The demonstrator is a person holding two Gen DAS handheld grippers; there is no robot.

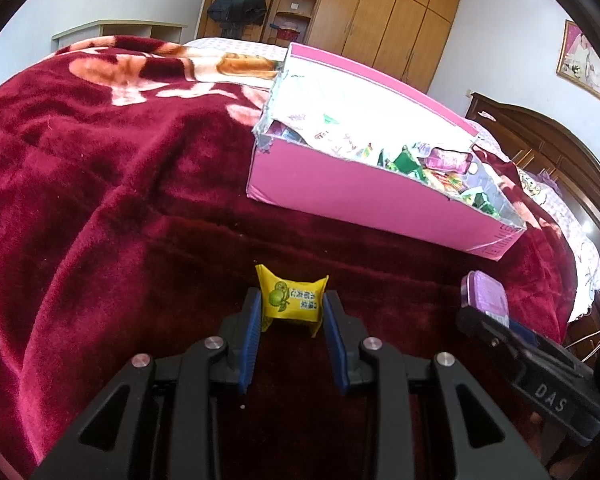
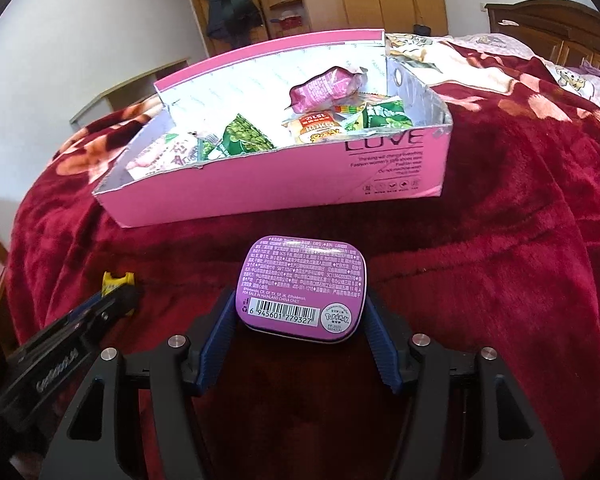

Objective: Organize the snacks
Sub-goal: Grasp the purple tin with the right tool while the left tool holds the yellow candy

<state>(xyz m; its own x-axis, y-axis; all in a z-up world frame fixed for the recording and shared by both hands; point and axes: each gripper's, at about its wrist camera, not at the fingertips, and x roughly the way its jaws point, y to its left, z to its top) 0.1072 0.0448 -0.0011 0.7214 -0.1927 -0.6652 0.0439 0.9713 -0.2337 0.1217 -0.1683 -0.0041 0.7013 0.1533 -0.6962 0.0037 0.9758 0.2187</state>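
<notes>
A yellow snack packet (image 1: 296,290) with a green fruit print sits upright between the blue pads of my left gripper (image 1: 291,308), which is shut on it just above the red blanket. In the right wrist view, my right gripper (image 2: 300,312) holds a flat purple tin (image 2: 302,280), barcode side up, with its pads pressed against both sides. The tin (image 1: 486,294) also shows at the right of the left wrist view. The open pink cardboard box (image 2: 260,188) lies just beyond both grippers and holds several wrapped snacks (image 2: 324,88). My left gripper (image 2: 116,300) appears at the left with the yellow packet (image 2: 116,280).
A dark red plush blanket (image 1: 100,180) covers the bed under everything. The pink box (image 1: 340,192) stands diagonally across it. A wooden wardrobe (image 1: 380,20) and a shelf line the far wall. A dark wooden headboard (image 1: 540,140) stands at the right.
</notes>
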